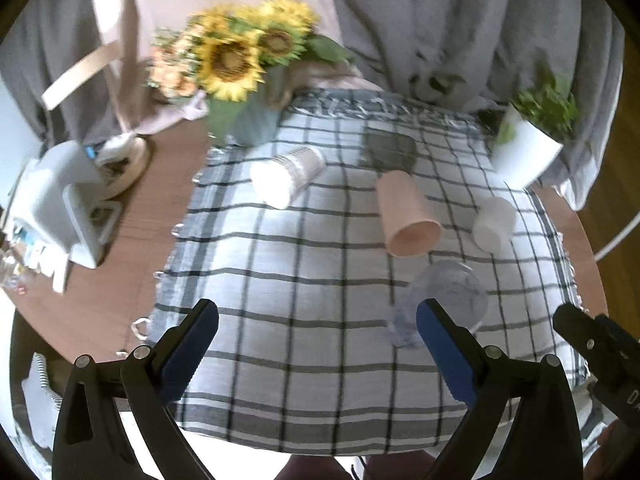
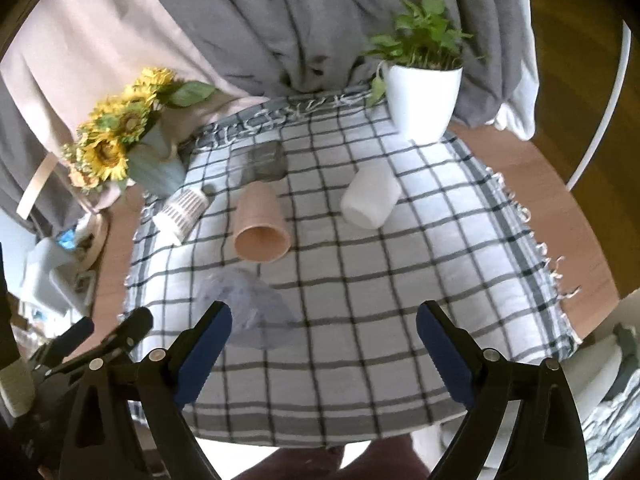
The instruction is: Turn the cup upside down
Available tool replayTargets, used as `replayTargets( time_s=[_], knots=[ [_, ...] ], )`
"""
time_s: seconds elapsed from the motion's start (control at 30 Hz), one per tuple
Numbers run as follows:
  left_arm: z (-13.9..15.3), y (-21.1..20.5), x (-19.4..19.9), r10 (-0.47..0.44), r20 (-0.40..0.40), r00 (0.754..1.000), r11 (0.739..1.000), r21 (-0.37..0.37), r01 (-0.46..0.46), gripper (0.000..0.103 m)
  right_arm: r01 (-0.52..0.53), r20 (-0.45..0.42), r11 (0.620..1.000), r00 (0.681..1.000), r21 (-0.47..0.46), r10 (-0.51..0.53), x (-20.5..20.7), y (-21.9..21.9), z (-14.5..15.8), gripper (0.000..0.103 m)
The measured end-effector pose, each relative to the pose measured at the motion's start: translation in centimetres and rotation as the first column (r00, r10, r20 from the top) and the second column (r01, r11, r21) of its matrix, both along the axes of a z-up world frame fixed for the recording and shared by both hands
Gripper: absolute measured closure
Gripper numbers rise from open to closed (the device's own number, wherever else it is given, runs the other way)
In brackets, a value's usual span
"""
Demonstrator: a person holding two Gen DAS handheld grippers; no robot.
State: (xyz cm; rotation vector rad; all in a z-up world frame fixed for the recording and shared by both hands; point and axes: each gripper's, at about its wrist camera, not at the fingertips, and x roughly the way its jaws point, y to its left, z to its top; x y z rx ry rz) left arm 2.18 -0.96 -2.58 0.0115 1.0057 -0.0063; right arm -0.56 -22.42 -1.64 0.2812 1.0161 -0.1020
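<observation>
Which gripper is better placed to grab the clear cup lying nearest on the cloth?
Probably the left gripper. The clear cup lies right at its right fingertip, jaws open. For the right gripper, also open, the cup sits outside its left finger, further off-centre.

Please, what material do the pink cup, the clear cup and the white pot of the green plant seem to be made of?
Pink cup: probably matte plastic or paper; even, dull colour, no shine.
Clear cup: likely thin plastic, perhaps glass; the checked cloth shows through it.
White pot: seemingly glazed ceramic or smooth plastic; its surface looks plain and slightly glossy.
</observation>
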Motion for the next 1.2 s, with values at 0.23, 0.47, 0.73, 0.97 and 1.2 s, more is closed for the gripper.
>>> replayTargets(
  time_s=[0.23,0.47,0.73,0.97,1.2],
  knots=[
    [1.3,1.0,-1.9,0.003,0.054,0.999,0.999,0.038,-0.005,0.0,-0.006,-0.005,1.0,1.0,-0.022,0.006,-1.2,1.7,0.2,0.009],
    [2.1,1.5,-3.0,-0.02,0.066,0.998,1.0,0.024,0.018,0.0,0.005,0.051,0.993,0.999,-0.122,0.001,-2.8,3.0,1.9,0.005],
    [3.4,2.0,-3.7,-0.019,0.116,0.993,0.999,0.041,0.015,0.0,0.018,0.073,0.992,0.997,-0.124,-0.009,-3.5,3.4,2.5,0.004],
    [3.8,2.2,-3.9,-0.019,0.133,0.991,0.999,0.042,0.014,0.0,0.021,0.086,0.992,0.996,-0.127,-0.01,-3.8,3.7,2.9,0.004],
    [3.9,2.1,-3.8,-0.021,0.136,0.99,0.999,0.04,0.015,0.0,0.021,0.088,0.992,0.996,-0.127,-0.009,-3.8,3.8,3.0,0.004]
  ],
)
